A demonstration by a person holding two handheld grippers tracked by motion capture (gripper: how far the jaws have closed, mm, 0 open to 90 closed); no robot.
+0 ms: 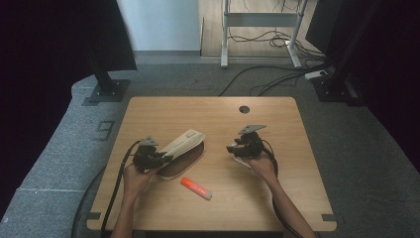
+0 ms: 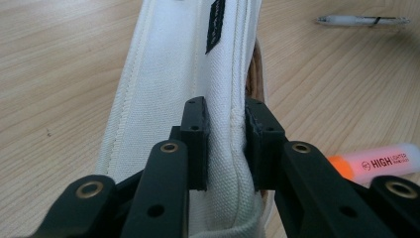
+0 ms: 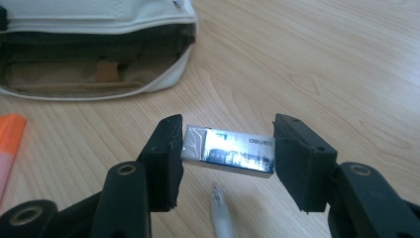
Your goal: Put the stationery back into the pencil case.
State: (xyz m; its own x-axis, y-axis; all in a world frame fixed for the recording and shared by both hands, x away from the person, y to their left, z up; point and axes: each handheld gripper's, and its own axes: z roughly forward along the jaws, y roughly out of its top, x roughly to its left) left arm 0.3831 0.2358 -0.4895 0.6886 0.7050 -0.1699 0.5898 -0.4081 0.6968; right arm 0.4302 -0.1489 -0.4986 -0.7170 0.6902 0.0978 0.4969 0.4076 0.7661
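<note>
Room: grey carpet floor (image 1: pixel 59 148) around a light wooden table (image 1: pixel 277 198); beyond it stand dark screens on black feet, and cables lie under a far desk frame.
Near edge: the person's forearms come in from the bottom of the high view, one hand on each gripper.
Highlighter (image 1: pixel 195 188): orange cap with a pale barrel, lying flat on the table just in front of the pencil case, between the two hands; its printed barrel also shows at the right of the left gripper view (image 2: pixel 376 163).
Left gripper (image 1: pixel 148 156): jaws almost fully closed, pinching the white fabric edge of the pencil case beside its seam (image 2: pixel 225 144).
Pencil case (image 1: pixel 181 148): white canvas, lying on the table left of centre, zip open; the right gripper view looks into its dark inside (image 3: pixel 94 64).
Right gripper (image 1: pixel 242 147): jaws about half open and clamped on the two short ends of an eraser (image 3: pixel 229 152), held clear above the table, right of the pencil case and apart from it.
Eraser: small block in a shiny printed sleeve, lying level between the jaws.
Pen (image 3: pixel 223 218): pale, on the table under the right gripper; it also lies in the left gripper view, at top right (image 2: pixel 364 20).
Far: a round cable hole (image 1: pixel 244 109) near the table's back edge.
</note>
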